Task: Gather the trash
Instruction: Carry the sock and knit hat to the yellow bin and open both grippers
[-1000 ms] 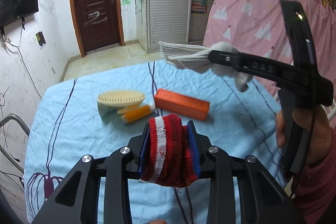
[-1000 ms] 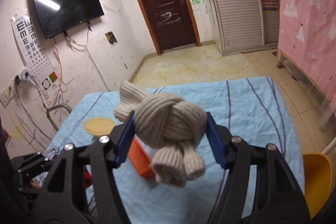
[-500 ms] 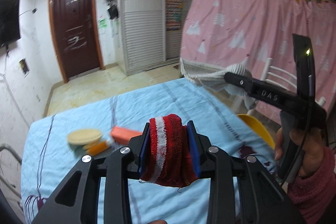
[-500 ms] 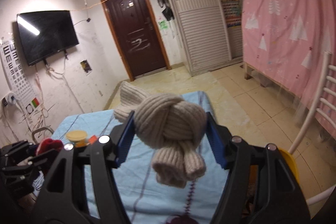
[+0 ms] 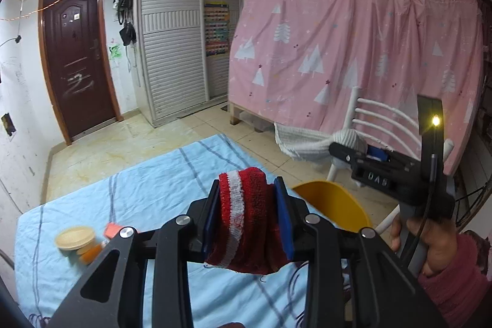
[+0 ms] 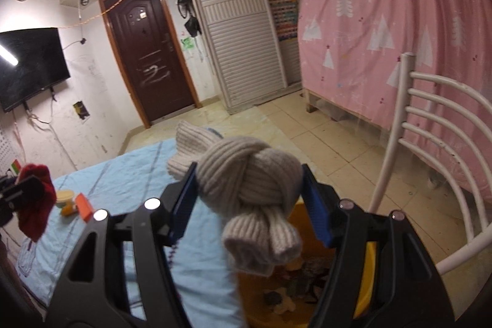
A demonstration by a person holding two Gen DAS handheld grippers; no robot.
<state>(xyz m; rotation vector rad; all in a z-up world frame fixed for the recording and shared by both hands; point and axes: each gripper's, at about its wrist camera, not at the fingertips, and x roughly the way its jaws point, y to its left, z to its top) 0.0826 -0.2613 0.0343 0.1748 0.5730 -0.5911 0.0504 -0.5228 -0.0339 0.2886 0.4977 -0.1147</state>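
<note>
My left gripper (image 5: 247, 220) is shut on a red knit sock with a white stripe (image 5: 243, 217) and holds it above the right edge of the blue-clothed table (image 5: 147, 192). My right gripper (image 6: 249, 199) is shut on a knotted beige knit sock (image 6: 249, 186) and holds it over a yellow bin (image 6: 366, 291) that has trash inside. In the left wrist view the right gripper (image 5: 350, 156) with the beige sock (image 5: 310, 142) is beyond the table's edge, above the yellow bin (image 5: 332, 202). The red sock also shows in the right wrist view (image 6: 35, 205).
On the table lie a round cream brush (image 5: 74, 237), an orange tube (image 5: 90, 253) and an orange block (image 6: 83, 206). A white chair (image 6: 430, 128) stands right of the bin. A pink curtain (image 5: 353, 51) hangs behind it.
Both grippers have swung to the right, off the middle of the table toward the yellow bin and chair. Each keeps its sock.
</note>
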